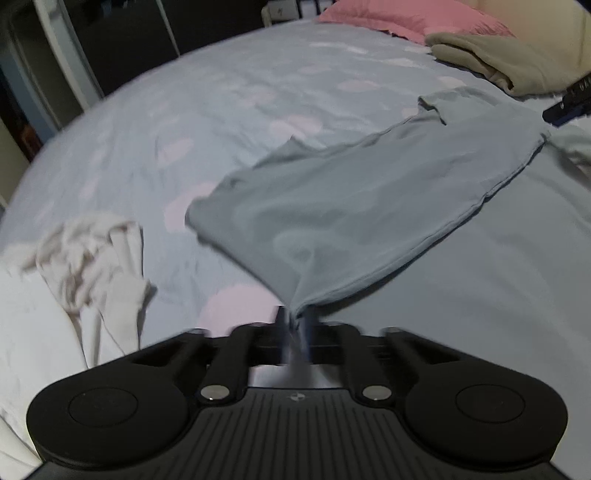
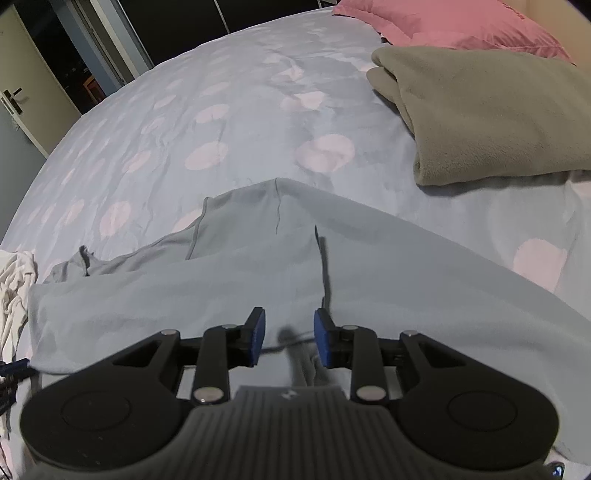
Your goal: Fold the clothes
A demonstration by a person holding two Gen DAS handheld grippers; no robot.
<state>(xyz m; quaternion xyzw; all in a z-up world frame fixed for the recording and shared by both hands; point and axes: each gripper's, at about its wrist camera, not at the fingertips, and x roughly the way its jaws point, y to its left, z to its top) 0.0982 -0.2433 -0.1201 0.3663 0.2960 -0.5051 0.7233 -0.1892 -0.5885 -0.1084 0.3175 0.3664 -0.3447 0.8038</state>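
Note:
A light grey garment [image 1: 351, 206] lies spread on the bed, one fold lifted toward my left gripper [image 1: 295, 317]. That gripper is shut on a bunched corner of the garment, and the cloth pulls up taut into its jaws. In the right wrist view the same grey garment [image 2: 221, 280] lies flat under my right gripper [image 2: 289, 328]. Its blue pads [image 2: 258, 328] stand apart just above the cloth with nothing pinched between them. The right gripper's tip [image 1: 569, 103] shows at the far right edge of the left wrist view.
A crumpled white garment [image 1: 88, 266] lies on the left of the bed. A folded olive blanket [image 2: 498, 114] and a pink pillow [image 2: 443, 22] sit at the far right. The bed cover [image 2: 221, 110] is grey with pink dots. A door [image 2: 22, 92] stands beyond the bed's left side.

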